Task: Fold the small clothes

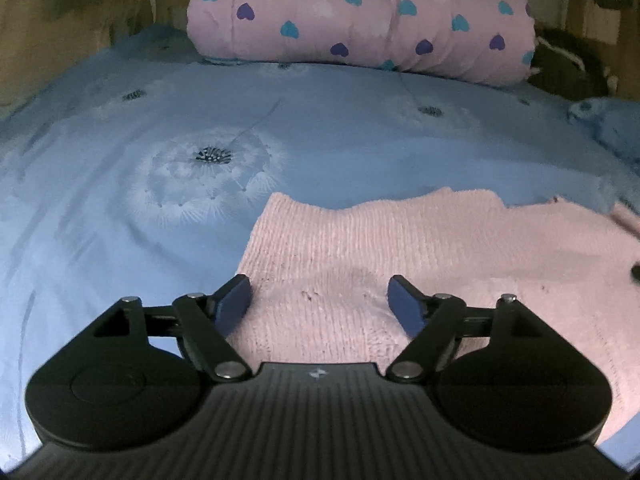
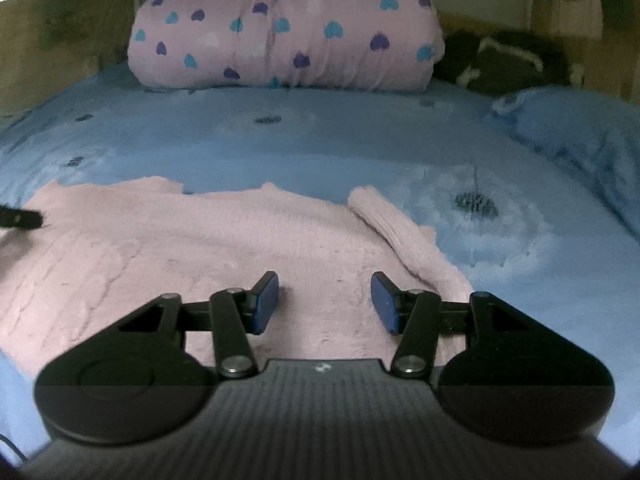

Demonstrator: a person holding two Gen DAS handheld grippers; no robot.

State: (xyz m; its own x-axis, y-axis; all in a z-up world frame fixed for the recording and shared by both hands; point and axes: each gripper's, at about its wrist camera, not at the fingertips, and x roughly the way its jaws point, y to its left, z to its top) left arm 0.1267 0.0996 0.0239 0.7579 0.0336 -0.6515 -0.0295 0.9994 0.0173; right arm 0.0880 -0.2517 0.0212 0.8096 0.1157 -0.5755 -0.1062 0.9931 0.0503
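Pink knit sweater (image 1: 420,248) lies flat, long axis left-right; left gripper (image 1: 320,304) and right gripper (image 2: 325,300) both wide, empty, over its near edge.

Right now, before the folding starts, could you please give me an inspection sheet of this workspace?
Surface: blue bedspread with dandelion print, slightly wrinkled.
Job's things: pink knitted sweater lying flat; one sleeve rests on its right side.
Clutter: rolled pink quilt with hearts at the far end; dark bundle and blue pillow far right.
Grippers: left tool open above the sweater; right tool open above it.
Cables: nothing seen.
Surroundings: dim wall behind the bed; details blurred.
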